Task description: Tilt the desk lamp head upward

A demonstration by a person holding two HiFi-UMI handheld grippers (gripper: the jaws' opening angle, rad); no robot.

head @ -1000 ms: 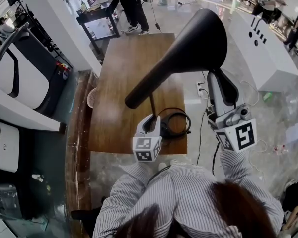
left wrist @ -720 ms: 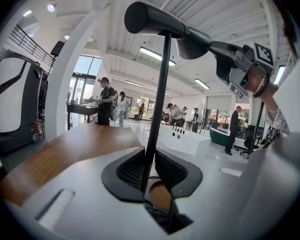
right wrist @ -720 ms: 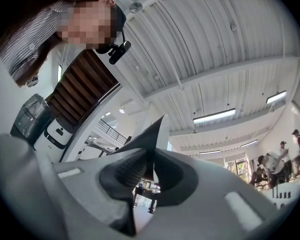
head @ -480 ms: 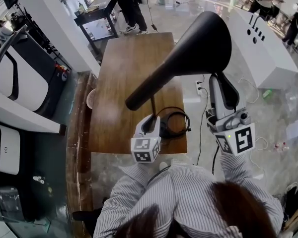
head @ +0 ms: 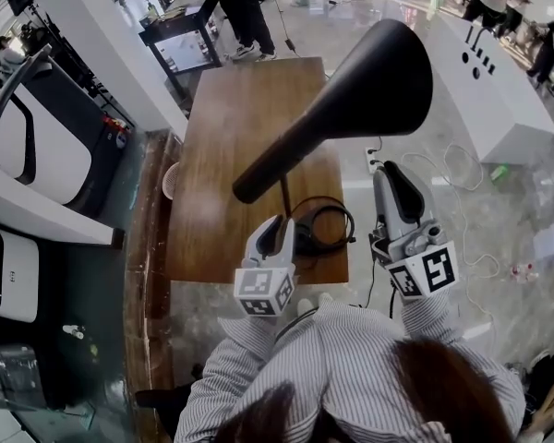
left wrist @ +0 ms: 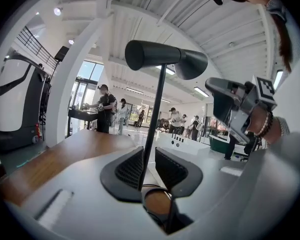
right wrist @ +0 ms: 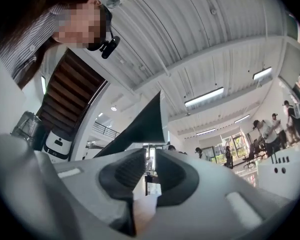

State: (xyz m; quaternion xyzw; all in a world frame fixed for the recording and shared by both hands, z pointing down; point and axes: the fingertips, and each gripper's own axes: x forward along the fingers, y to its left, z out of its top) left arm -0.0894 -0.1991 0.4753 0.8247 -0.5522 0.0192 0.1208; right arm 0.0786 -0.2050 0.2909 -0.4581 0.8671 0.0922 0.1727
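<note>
The black desk lamp stands on the wooden table (head: 231, 137), its cone head (head: 351, 100) tilted up and to the right. My left gripper (head: 279, 229) is at the thin stem (head: 283, 197), just above the base and coiled cord (head: 325, 224). In the left gripper view the stem (left wrist: 152, 129) runs between the jaws of the left gripper (left wrist: 149, 166), lying against the left pad with a gap on the right; the head (left wrist: 165, 59) sits above. My right gripper (head: 388, 178) hangs below the cone's wide end, apart from it. The right gripper (right wrist: 151, 171) shows a narrow gap with nothing in it, under the cone (right wrist: 140, 126).
A white power strip (head: 371, 162) lies by the table's right edge, with cables on the floor beyond. A white counter (head: 485, 81) stands at the right and a white machine (head: 18, 137) at the left. People stand at a black table (head: 180, 30) farther back.
My right gripper has dropped away from the cone's rim and come back toward the person. The cone stands slightly higher. The left gripper has slid back a little along the stem.
</note>
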